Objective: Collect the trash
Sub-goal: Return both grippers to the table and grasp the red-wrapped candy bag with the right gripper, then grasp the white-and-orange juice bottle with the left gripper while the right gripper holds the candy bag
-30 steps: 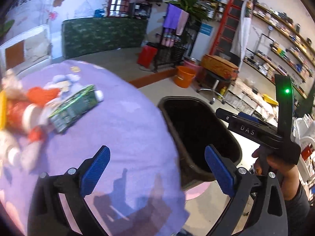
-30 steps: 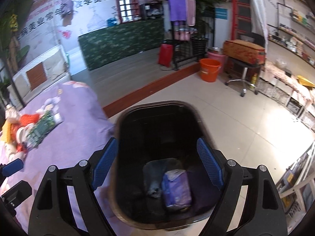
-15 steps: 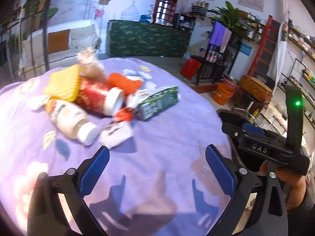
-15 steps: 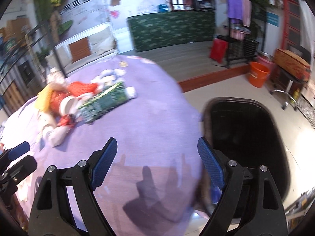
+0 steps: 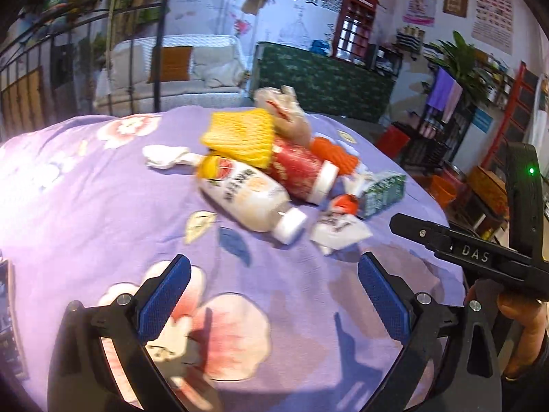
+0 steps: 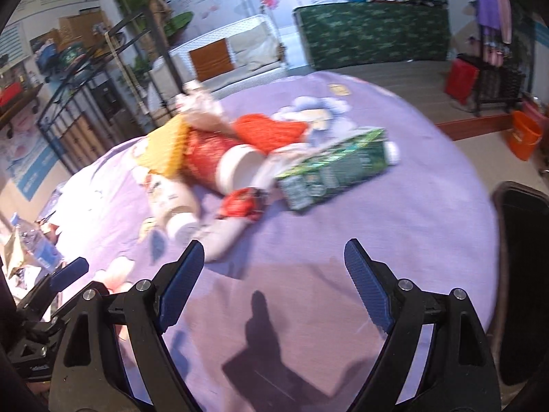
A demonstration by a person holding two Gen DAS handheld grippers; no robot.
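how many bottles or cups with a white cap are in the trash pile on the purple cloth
2: a white plastic bottle with a yellow end lying at the pile's front, and a red cylindrical cup lying right behind it. Others may be hidden underneath.

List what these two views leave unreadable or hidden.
- Bin: right wrist view, cut off by the picture's right edge; its contents do not show. Absent from the left wrist view.
- White bottle label: left wrist view, print blurred.
- Red can: right wrist view, its far end is covered by the yellow net.
- Green box: right wrist view, print blurred.
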